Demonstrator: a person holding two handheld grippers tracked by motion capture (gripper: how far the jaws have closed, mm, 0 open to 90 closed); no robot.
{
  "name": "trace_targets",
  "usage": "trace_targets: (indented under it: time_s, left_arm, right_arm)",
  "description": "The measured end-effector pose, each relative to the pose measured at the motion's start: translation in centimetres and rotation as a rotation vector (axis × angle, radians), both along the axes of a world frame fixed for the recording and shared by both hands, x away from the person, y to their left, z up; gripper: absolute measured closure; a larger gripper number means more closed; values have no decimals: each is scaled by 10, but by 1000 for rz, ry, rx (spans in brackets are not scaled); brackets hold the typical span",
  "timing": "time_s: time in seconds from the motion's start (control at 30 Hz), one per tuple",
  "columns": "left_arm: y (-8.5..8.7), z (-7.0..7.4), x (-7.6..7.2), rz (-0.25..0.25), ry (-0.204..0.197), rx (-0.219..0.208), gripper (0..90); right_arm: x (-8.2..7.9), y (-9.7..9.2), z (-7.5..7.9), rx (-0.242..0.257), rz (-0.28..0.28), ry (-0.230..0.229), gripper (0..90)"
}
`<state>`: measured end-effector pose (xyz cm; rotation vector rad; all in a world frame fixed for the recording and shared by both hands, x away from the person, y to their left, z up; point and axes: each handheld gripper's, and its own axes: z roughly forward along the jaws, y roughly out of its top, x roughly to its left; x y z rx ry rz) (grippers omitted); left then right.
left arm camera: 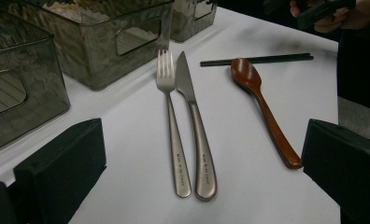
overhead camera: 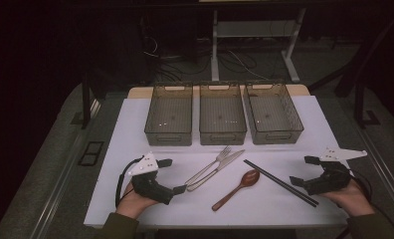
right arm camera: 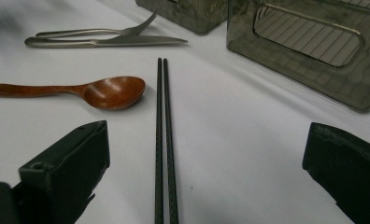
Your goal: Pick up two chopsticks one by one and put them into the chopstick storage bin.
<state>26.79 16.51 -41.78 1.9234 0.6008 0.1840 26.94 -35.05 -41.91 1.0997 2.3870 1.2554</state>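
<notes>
On the white table lie a steel fork and knife side by side, a brown wooden spoon and black chopsticks. My left gripper is open at the front left, just left of the fork and knife handles. Its own view looks along the fork and knife, with the spoon to their right. My right gripper is open at the front right, beside the chopsticks' near end. The chopsticks run between its jaws, untouched.
Three see-through grey bins stand in a row at the back of the table, all empty. Bare white surface separates them from the cutlery. Beyond the table are a dark floor, cables and desk legs.
</notes>
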Motion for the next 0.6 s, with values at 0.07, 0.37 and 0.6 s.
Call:
trace_targets:
  time_s: [0.07, 0.37, 0.6]
  left_arm:
    - [0, 0, 0, 0, -1, 2, 0]
    - [0, 0, 0, -2, 0, 3, 0]
    - [0, 0, 0, -2, 0, 4, 0]
  right_arm:
    - [-2, -1, -1, -17, 3, 10, 2]
    - [-5, 2, -1, -73, 18, 50, 51]
    - [-6, 2, -2, -116, 51, 79, 164]
